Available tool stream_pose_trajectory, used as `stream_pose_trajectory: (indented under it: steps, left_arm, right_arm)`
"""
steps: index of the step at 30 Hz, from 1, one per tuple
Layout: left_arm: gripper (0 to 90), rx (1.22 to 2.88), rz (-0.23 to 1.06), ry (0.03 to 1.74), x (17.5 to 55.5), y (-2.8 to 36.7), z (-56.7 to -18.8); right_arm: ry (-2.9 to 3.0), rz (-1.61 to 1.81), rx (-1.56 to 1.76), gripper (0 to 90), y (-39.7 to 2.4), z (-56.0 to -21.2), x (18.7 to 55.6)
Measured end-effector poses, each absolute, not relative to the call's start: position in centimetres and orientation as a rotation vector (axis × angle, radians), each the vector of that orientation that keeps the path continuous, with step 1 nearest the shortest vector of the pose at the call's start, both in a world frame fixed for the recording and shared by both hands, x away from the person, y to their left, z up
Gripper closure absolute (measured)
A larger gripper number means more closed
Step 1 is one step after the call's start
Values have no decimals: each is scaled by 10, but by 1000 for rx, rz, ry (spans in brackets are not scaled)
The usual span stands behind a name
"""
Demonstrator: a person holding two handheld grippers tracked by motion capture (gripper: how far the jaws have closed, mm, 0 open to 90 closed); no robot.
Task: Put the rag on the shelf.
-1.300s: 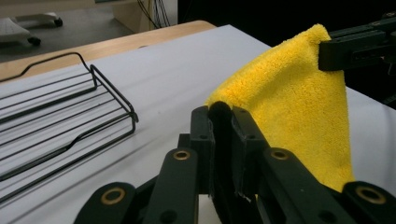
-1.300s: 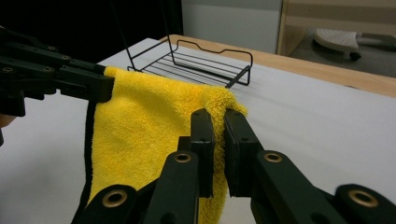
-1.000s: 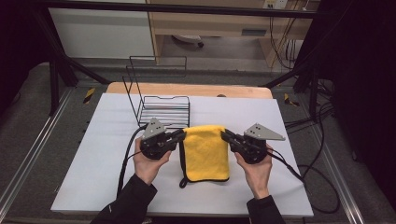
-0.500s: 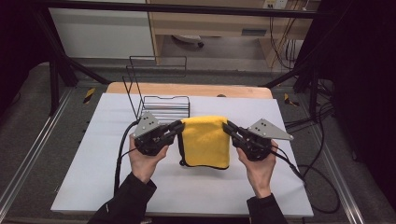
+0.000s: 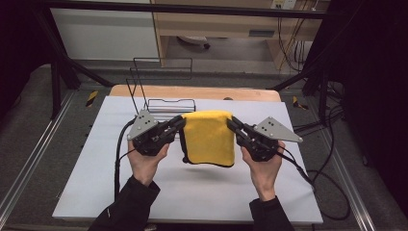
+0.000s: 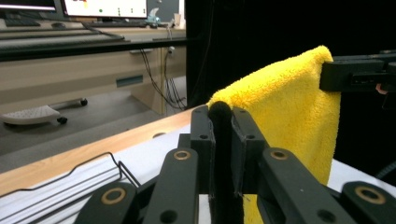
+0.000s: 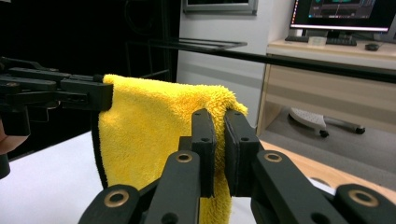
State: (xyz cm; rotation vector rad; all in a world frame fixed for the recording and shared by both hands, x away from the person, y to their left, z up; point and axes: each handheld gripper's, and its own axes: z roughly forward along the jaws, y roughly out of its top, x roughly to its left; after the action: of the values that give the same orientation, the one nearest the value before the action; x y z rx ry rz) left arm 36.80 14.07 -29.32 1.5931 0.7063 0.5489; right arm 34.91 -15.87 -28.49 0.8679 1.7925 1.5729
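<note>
My left gripper point(image 5: 180, 124), right gripper point(image 5: 231, 122): both clamped on yellow towel point(image 5: 208, 137) corners, above white mat point(image 5: 96, 159). Wire rack point(image 5: 163, 103) behind; wooden table edge point(image 5: 144, 91); desks, monitors beyond.

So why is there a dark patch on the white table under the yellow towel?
High view: the fluffy yellow towel hangs off the white table, casting a soft shadow beneath. Left gripper view: the near black jaws look blurry, the towel sharper.
</note>
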Motion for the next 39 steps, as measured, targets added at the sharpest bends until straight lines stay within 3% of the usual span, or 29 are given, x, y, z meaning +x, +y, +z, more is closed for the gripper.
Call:
stream_pose_trajectory:
  steps: [19,39]
  left_arm:
    - [809,1486,611,700,371,160,-274]
    - [809,1399,678,696,379,183,-236]
  right_arm:
    - [1700,1641,803,839,-137,-268,357]
    - [1642,1686,749,839,-109,-227,373]
